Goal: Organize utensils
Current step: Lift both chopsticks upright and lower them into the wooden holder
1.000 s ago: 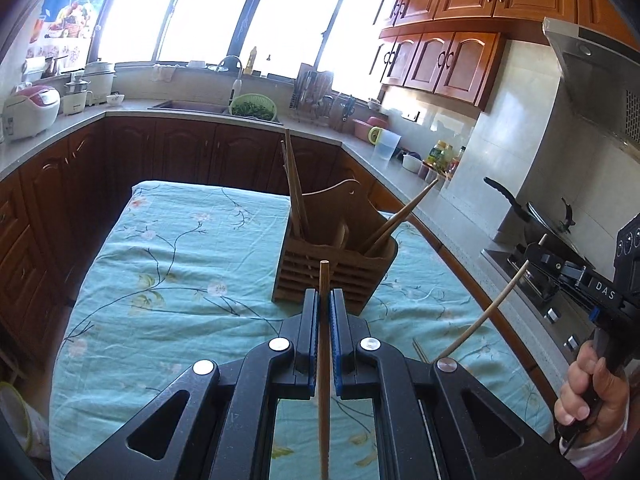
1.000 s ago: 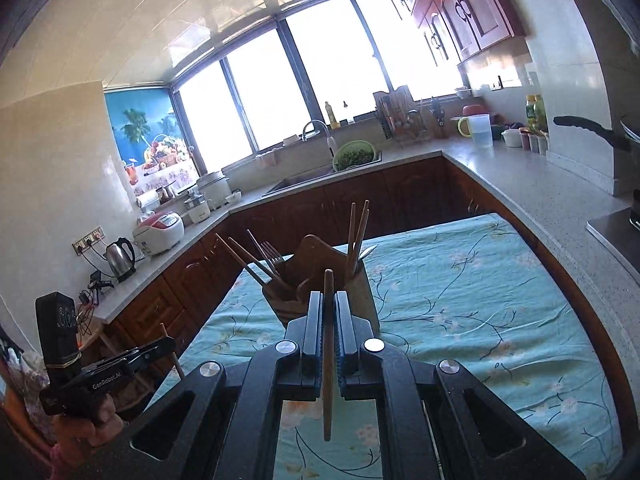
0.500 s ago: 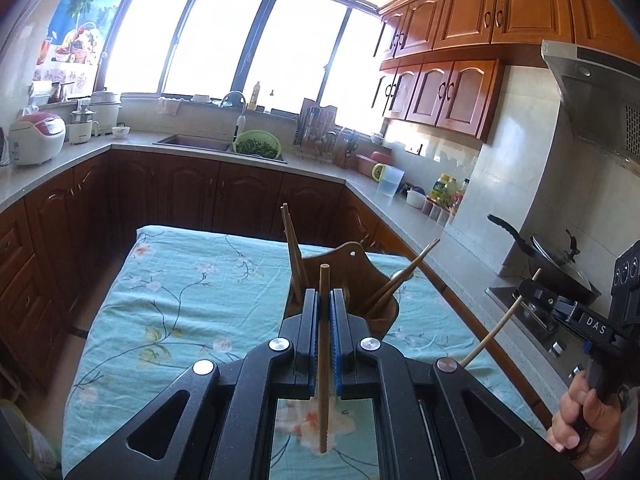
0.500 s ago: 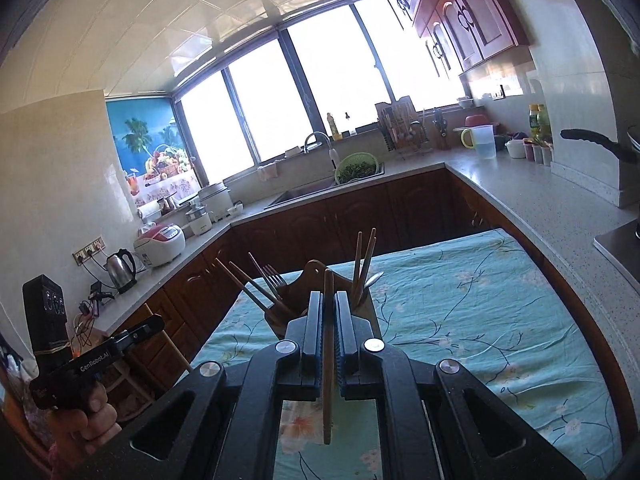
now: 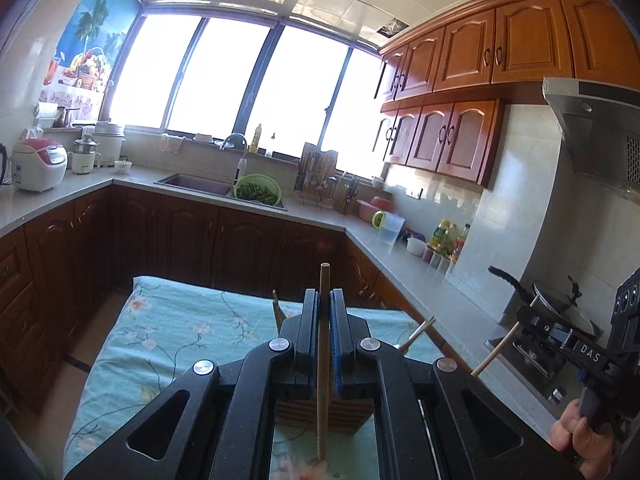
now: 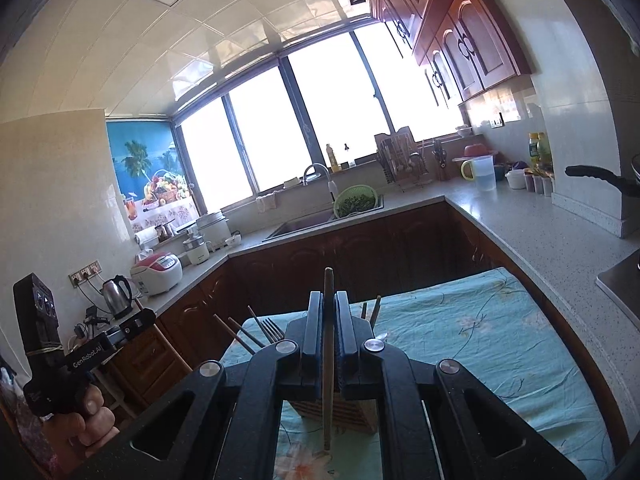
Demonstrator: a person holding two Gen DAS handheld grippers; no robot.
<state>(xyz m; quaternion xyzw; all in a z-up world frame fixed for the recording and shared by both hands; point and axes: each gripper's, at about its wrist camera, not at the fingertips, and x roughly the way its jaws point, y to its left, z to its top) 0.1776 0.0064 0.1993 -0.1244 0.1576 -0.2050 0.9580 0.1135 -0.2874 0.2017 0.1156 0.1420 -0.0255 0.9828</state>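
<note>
My left gripper (image 5: 323, 300) is shut on a wooden chopstick (image 5: 322, 360) held upright. My right gripper (image 6: 329, 304) is shut on another wooden chopstick (image 6: 328, 360), also upright. The wooden slatted utensil holder (image 5: 324, 410) stands on the table just below and behind both grippers' fingers, mostly hidden by them; it also shows in the right wrist view (image 6: 340, 412). Chopsticks and a fork (image 6: 272, 330) stick out of it. The right gripper shows at the right edge of the left wrist view (image 5: 520, 322), the left gripper at the left of the right wrist view (image 6: 140, 320).
The table carries a teal floral cloth (image 5: 168, 332), also in the right wrist view (image 6: 480, 332). Dark cabinets and a grey counter (image 5: 320, 216) run around it, with a sink, a green colander (image 5: 258, 192), a rice cooker (image 5: 38, 164) and a stove with a pan (image 5: 560, 300).
Both grippers have risen and tilted upward with their chopsticks. The holder has dropped from the middle of both views to under the fingers.
</note>
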